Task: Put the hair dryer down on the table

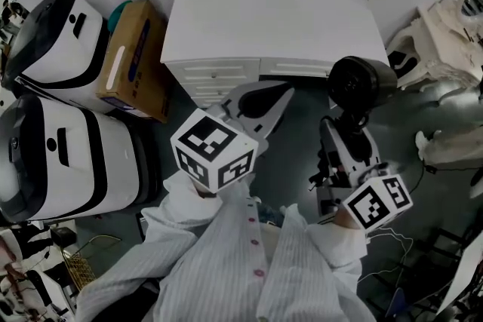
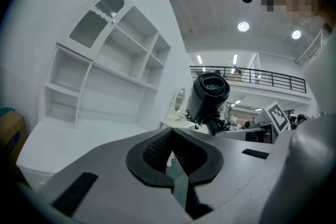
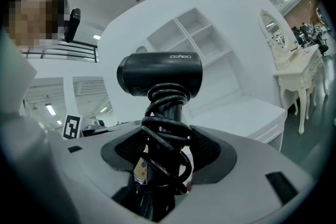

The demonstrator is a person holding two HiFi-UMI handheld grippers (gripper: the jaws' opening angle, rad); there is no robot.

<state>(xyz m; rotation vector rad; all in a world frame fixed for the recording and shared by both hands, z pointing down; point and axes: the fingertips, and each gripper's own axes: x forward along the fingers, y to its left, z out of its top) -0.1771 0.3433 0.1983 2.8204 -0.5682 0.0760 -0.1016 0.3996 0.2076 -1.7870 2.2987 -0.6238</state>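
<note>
**Right tongs.** The right tongs [image 1: 343, 123] are gripping the hair dryer [image 1: 361, 83] by its handle, with both jaws closed against it. In the right gripper view the right tongs [image 3: 163, 139] are clamping the handle together with the black cord [image 3: 165, 113], which is coiling around it. The hair dryer [image 3: 160, 75] is standing upright above the jaws, with its barrel lying crosswise.

**Left tongs.** The left tongs [image 1: 281, 93] are pointing toward the counter [image 1: 279, 26]. In the left gripper view the left tongs [image 2: 170, 136] are showing their jaws brought together with nothing between them.

**Position of the hair dryer.** The hair dryer is being held in the air and is not resting on the counter. In the head view it is hanging at the counter's front right corner, over the dark floor [image 1: 294, 154]. In the left gripper view the hair dryer [image 2: 210, 94] is appearing to the right, beyond the jaw tips.

**Surroundings.**
- The white counter is carrying drawers [image 1: 219, 75] on its front and a shelf unit [image 2: 105, 76] at its back.
- A cardboard box [image 1: 136, 60] is leaning beside the counter's left end.
- Two white-and-black machines [image 1: 68, 162] are standing left of the box.

**Operator.** A person in a striped white shirt [image 1: 226, 260] is holding both tongs. The marker cubes [image 1: 215, 151] are sitting close to the cuffs.
</note>
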